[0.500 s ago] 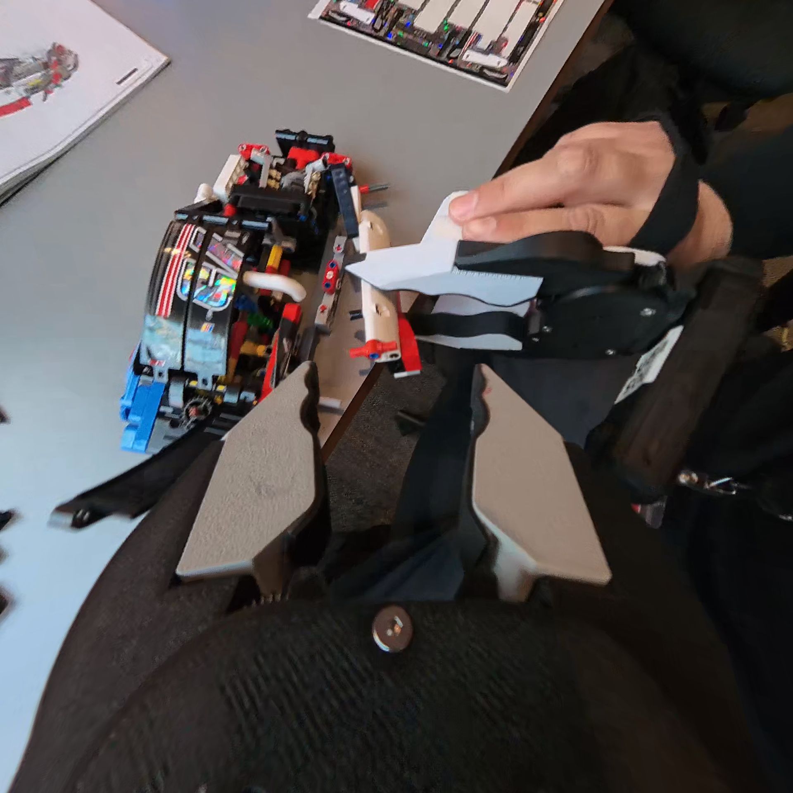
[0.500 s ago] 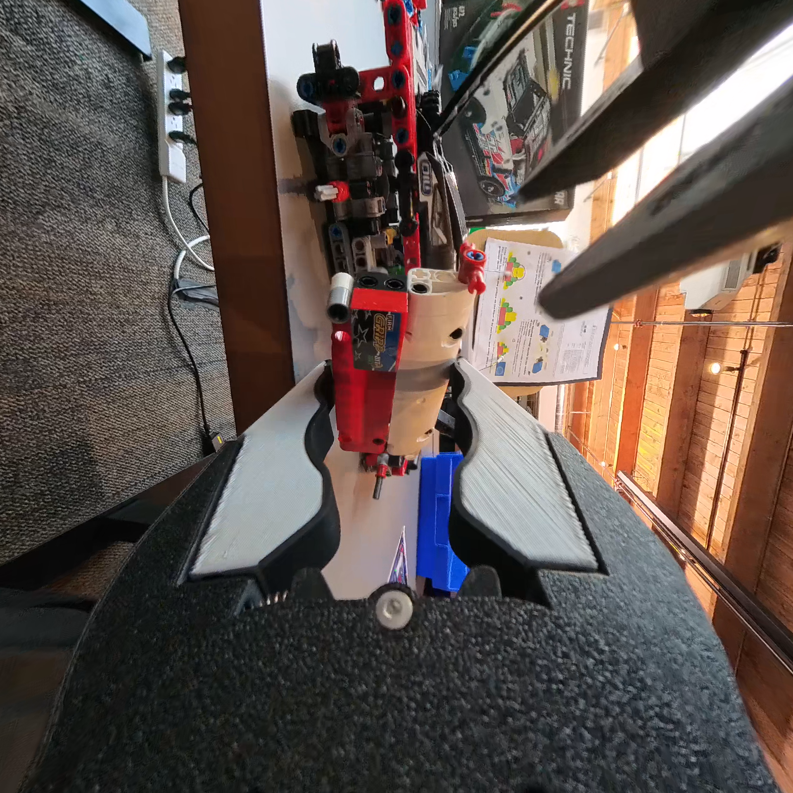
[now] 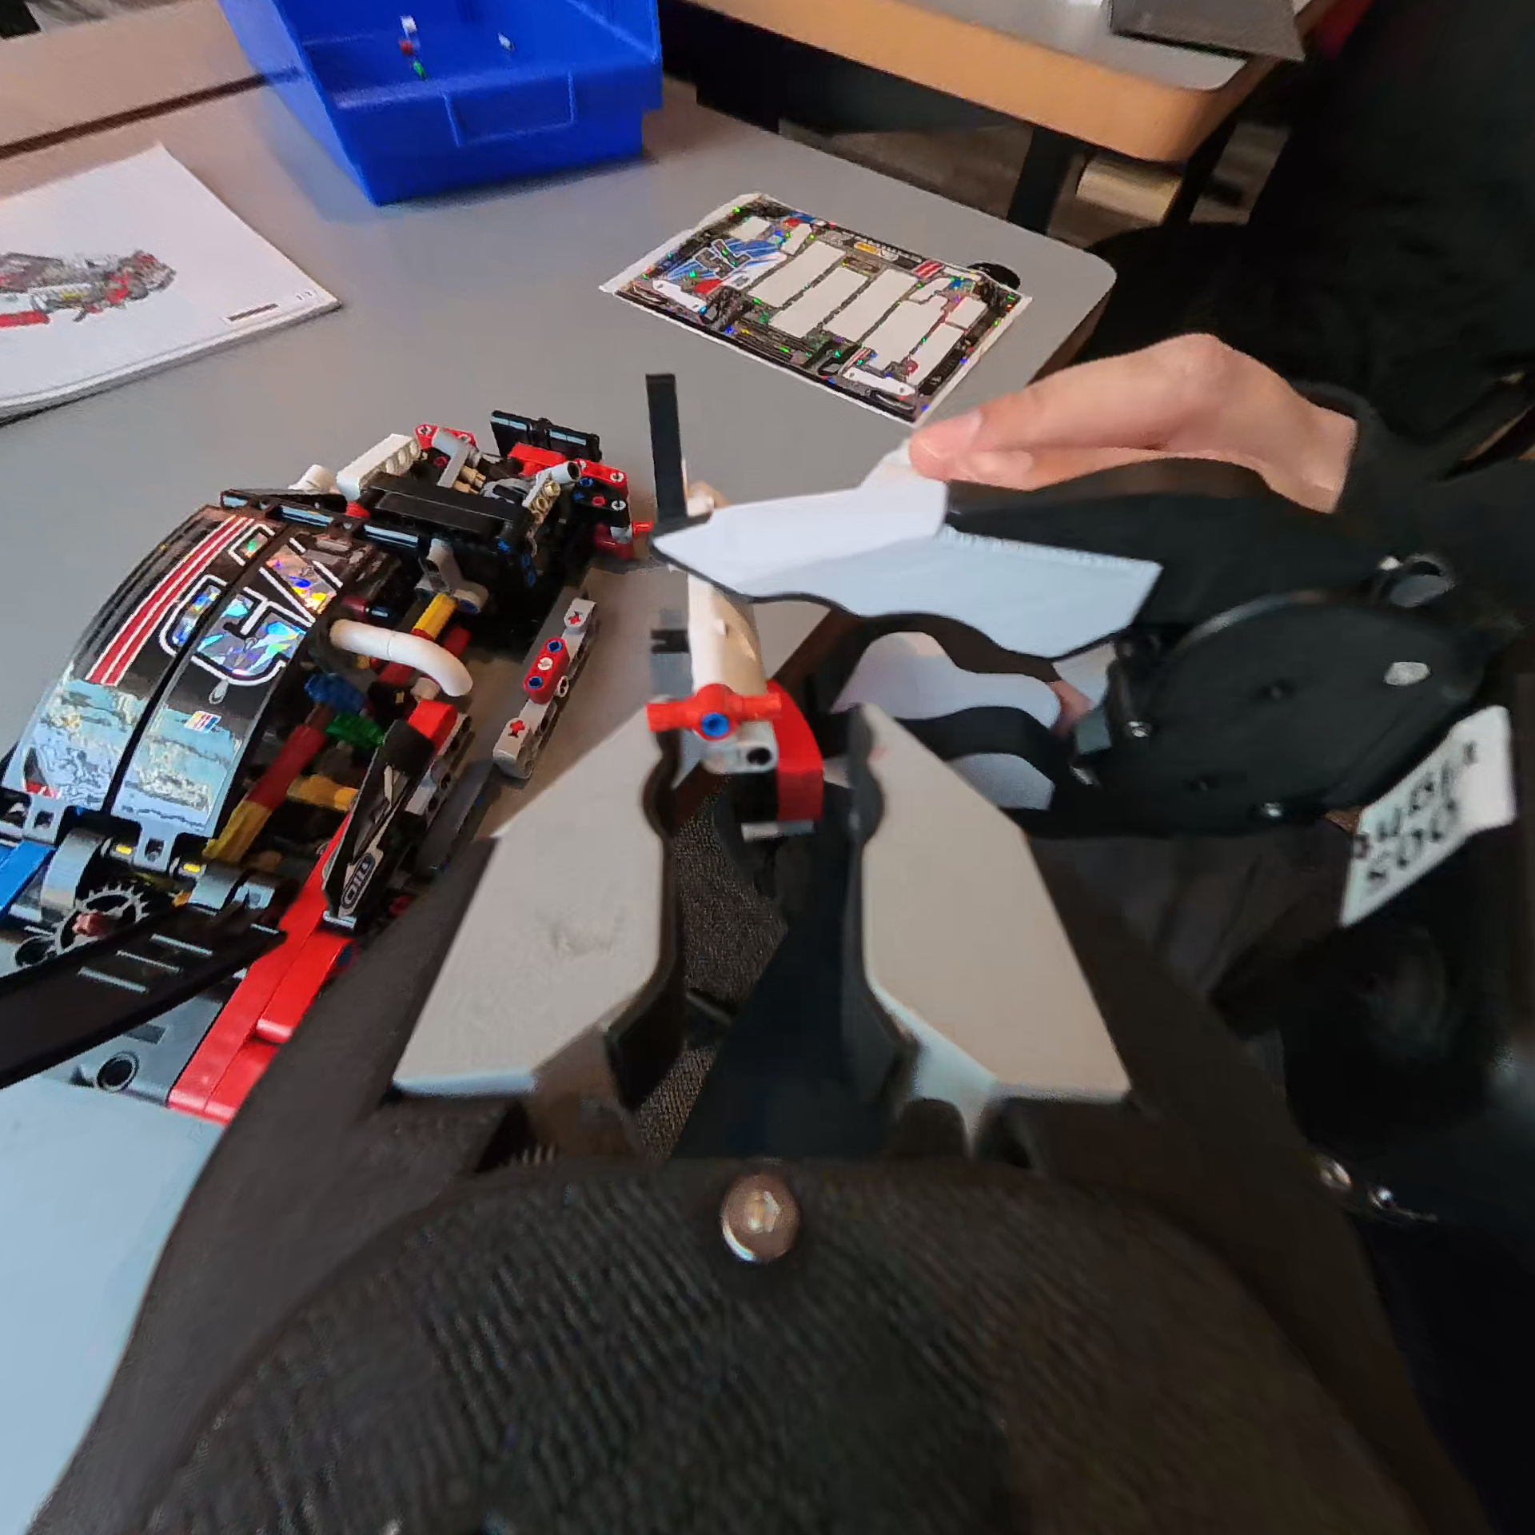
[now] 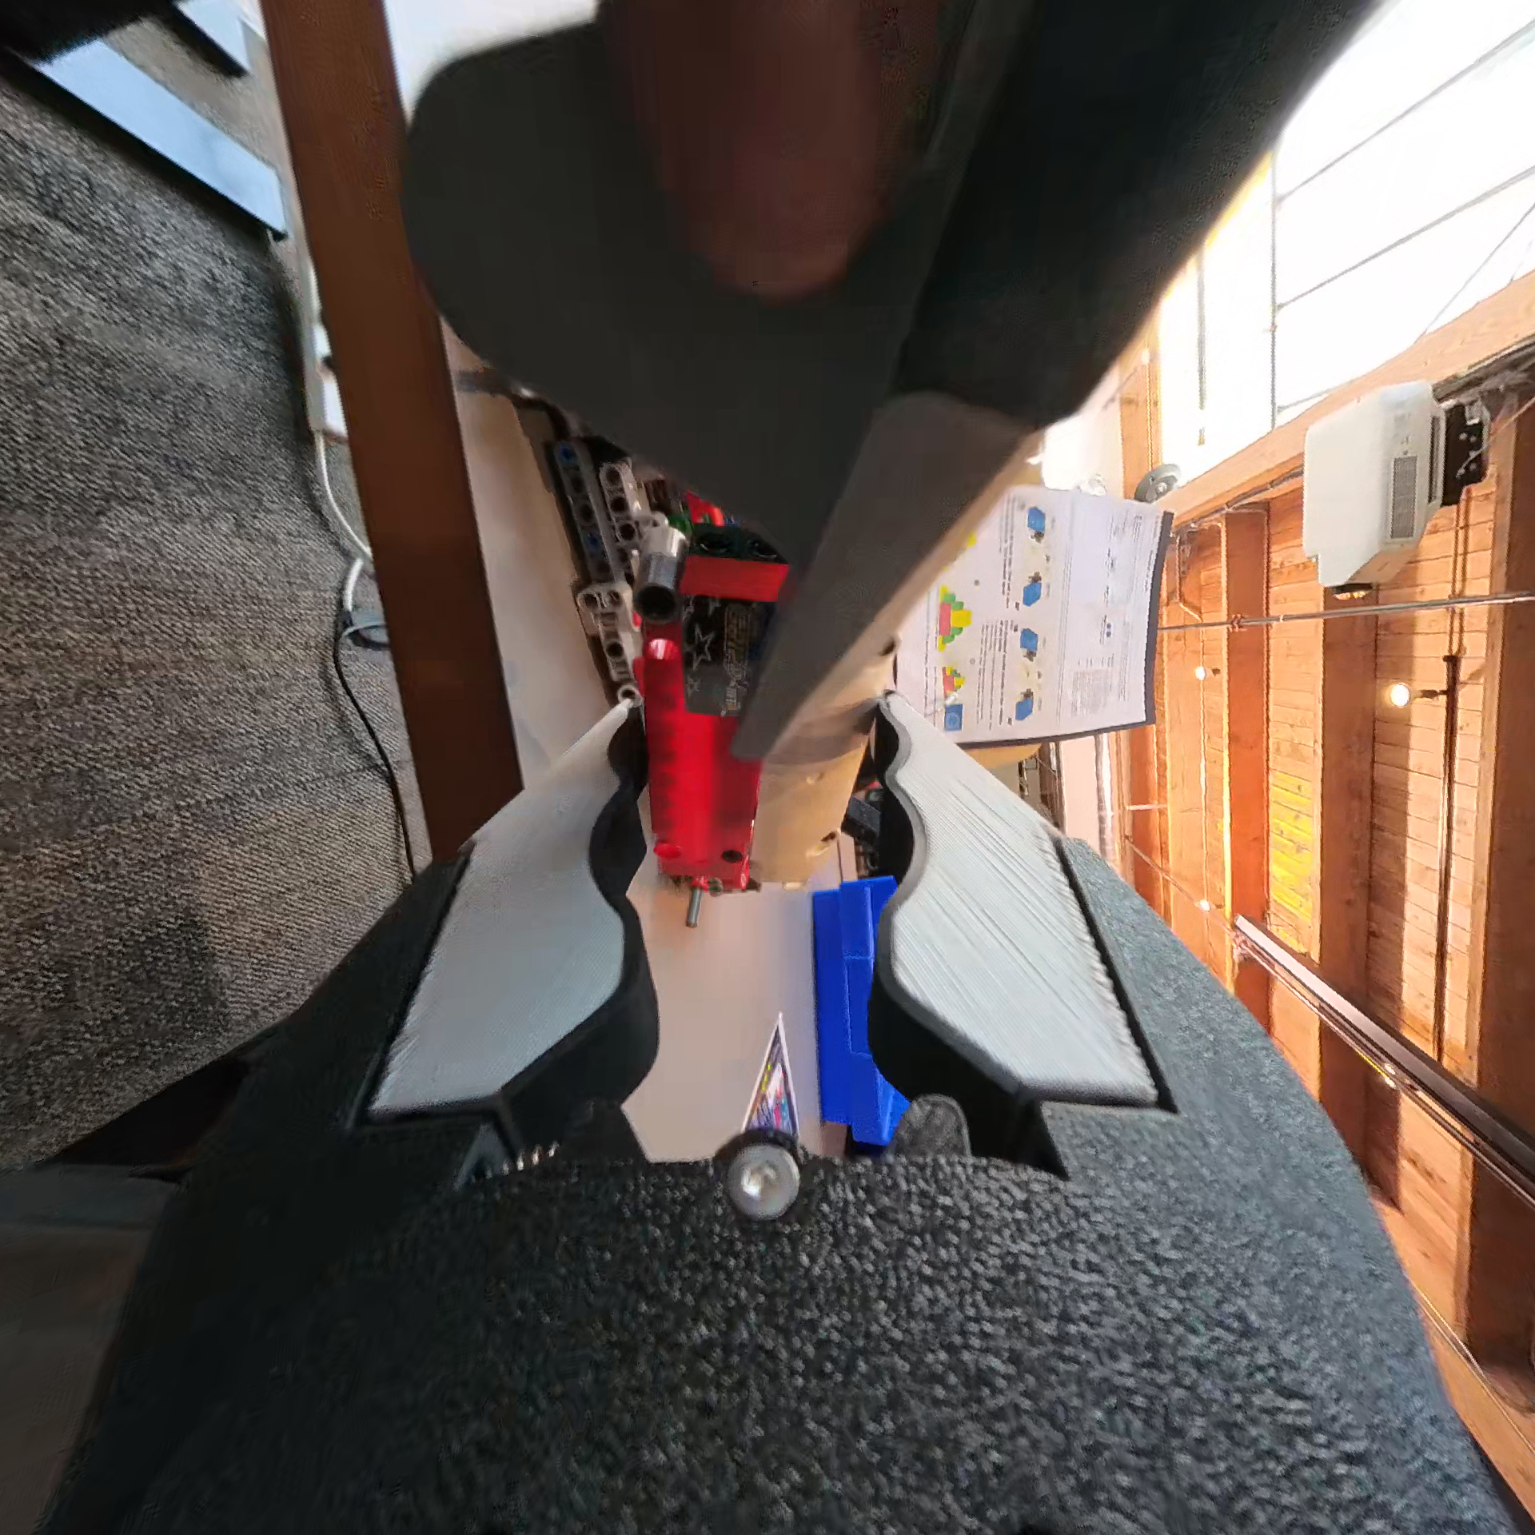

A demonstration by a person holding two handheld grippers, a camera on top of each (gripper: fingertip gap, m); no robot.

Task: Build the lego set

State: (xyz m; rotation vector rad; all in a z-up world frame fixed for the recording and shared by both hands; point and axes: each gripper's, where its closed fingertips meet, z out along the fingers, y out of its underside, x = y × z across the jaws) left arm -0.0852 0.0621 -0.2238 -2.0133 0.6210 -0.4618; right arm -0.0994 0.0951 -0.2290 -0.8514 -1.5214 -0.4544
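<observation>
Right wrist view: my right gripper (image 4: 752, 781) is clamped on the red-and-white plastic lego sub-assembly (image 4: 706, 747), held steady so the other tool can work it. My left gripper (image 3: 756, 822) comes in with fingers spread, the piece just ahead between its tips. The black striped lego car body (image 3: 249, 681) lies left of my left fingers on the grey table (image 3: 465, 332), near its edge.

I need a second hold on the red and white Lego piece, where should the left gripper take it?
Its near end, at the red panel beside the white tube. Come from the near side: that end juts free, while the right gripper clamps farther up.
</observation>
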